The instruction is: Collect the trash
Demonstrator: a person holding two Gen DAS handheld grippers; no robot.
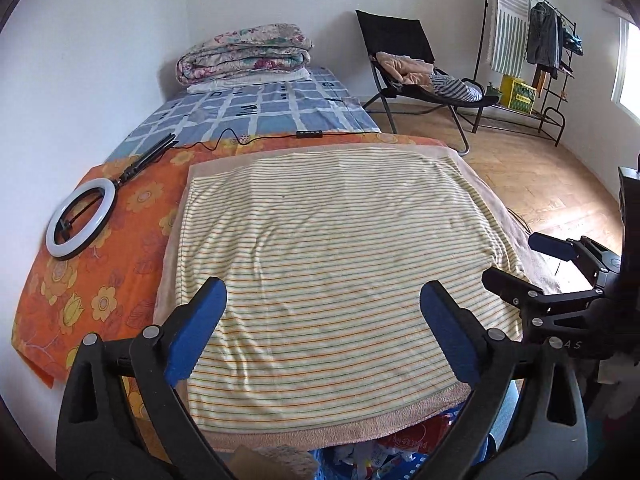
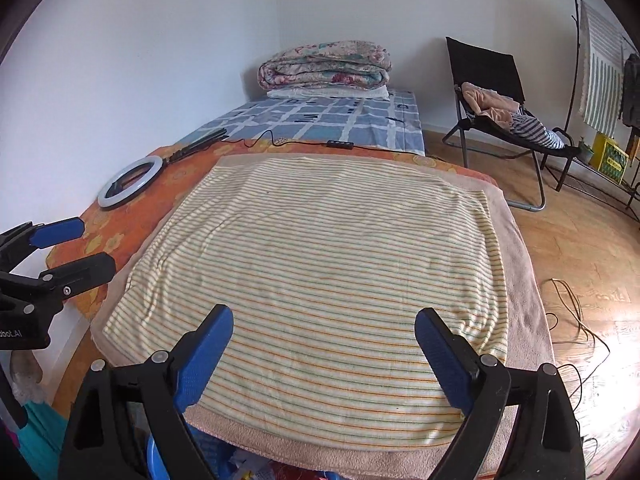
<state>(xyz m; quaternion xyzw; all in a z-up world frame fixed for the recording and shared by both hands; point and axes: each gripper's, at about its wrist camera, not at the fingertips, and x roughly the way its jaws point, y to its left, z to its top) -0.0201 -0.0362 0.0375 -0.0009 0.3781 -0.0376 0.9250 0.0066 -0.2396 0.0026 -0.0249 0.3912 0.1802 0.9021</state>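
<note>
Trash sits low at the near edge of both wrist views, below the foot of the bed: crumpled paper and printed wrappers (image 1: 384, 456) lying in what looks like a blue plastic bin (image 2: 154, 458), only partly visible under the overhanging cloth. A piece of brown cardboard (image 1: 244, 460) shows beside it in the left wrist view.

Just above the trash, the left gripper (image 1: 322, 320) hovers with its blue-padded jaws spread wide, holding nothing. The right gripper (image 2: 324, 344) hovers beside it, its jaws likewise spread wide and holding nothing. Each one also appears at the edge of the other's view.

Under both grippers lies a striped towel (image 1: 328, 248), cream with thin orange and green lines, spread flat over a beige blanket (image 2: 524, 280). Beneath that is an orange floral sheet (image 1: 120, 272), and on it, near the wall, rests a white ring light (image 1: 80, 220) on a folded black tripod, with a black cable running across the bed to a small inline controller (image 1: 309, 134).

Farther back the bed shows a blue checked sheet (image 1: 256, 112) with a folded floral quilt (image 1: 244, 54) stacked on a white pillow at the head. To the right, on the wooden floor, stands a black folding chair (image 2: 488, 80) heaped with clothes, and beyond it a clothes rack (image 1: 536, 40) hung with garments. Loose cables (image 2: 572, 312) trail on the floor beside the bed.
</note>
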